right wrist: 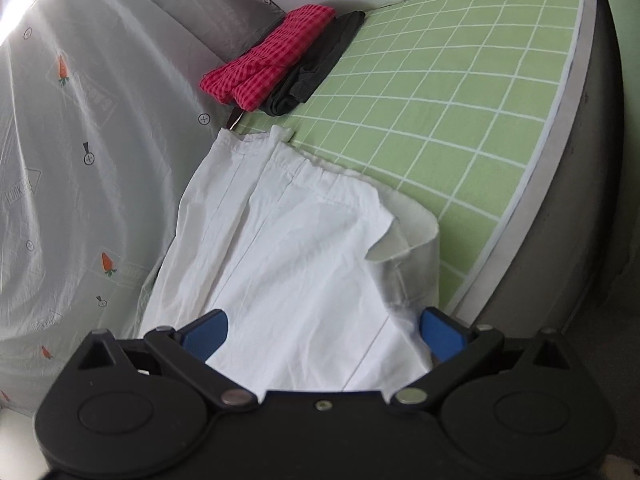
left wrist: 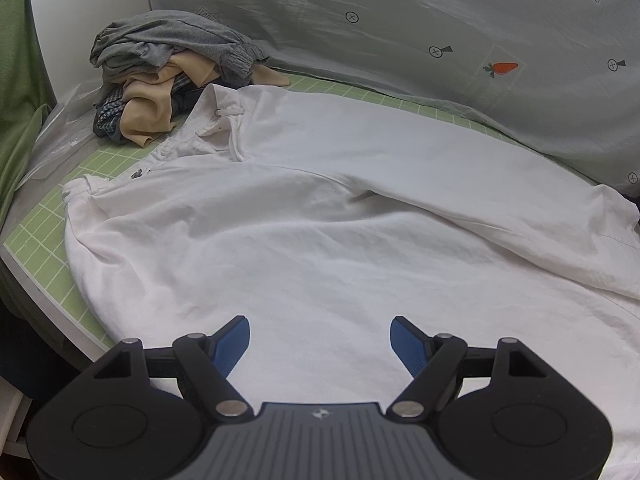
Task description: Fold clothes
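Lying flat across the green grid mat [right wrist: 460, 92], the white trousers [left wrist: 320, 208] sit beneath both tools. Left gripper [left wrist: 320, 346] and right gripper [right wrist: 322, 334] jaws spread wide, empty.

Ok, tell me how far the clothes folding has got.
Done, it seems: a red checked piece and a dark piece lie folded at the far end of the green grid mat. In hand: white trousers are spread flat, with the left gripper and right gripper both open over the cloth, gripping nothing. Left: folding the trousers, then the crumpled pile of grey, beige and checked clothes.
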`<state>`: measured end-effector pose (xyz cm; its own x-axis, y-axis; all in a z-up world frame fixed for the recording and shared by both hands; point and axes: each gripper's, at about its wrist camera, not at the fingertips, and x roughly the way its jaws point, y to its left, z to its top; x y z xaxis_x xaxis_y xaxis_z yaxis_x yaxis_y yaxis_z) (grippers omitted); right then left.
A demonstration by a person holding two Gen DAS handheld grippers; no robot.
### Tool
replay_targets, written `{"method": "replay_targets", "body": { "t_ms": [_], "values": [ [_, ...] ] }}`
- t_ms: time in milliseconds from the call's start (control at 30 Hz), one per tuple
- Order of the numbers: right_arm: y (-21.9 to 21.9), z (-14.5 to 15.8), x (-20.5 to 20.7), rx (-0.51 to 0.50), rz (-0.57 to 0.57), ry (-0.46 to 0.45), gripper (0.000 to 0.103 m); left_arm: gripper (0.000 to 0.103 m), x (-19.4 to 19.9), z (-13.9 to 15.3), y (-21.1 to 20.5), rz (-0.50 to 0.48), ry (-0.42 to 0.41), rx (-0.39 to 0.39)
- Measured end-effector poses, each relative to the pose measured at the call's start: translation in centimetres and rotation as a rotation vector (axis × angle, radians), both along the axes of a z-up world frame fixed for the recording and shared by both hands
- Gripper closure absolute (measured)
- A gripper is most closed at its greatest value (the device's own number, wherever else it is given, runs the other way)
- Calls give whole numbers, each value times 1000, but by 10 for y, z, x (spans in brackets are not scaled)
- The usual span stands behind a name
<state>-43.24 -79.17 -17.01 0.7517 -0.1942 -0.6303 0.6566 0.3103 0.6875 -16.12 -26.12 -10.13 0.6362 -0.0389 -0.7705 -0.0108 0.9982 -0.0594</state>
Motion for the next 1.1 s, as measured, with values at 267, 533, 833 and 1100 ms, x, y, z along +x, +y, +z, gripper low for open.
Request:
{"method": "replay_targets", "body": {
  "t_ms": [267, 533, 833, 1100],
  "values": [
    [15, -1, 16, -31, -6, 94, 0, 25, 13, 0, 29, 28, 14, -17],
    [18, 14, 32, -124, -62, 274, 87, 26, 30, 6, 63, 55, 7, -32],
    [23, 12, 37, -84, -160, 261, 78, 30, 59, 6, 140, 267, 21, -109],
    [35, 7, 43, -54, -228, 262, 40, 30, 85, -2, 204, 448, 43, -136]
  ]
}}
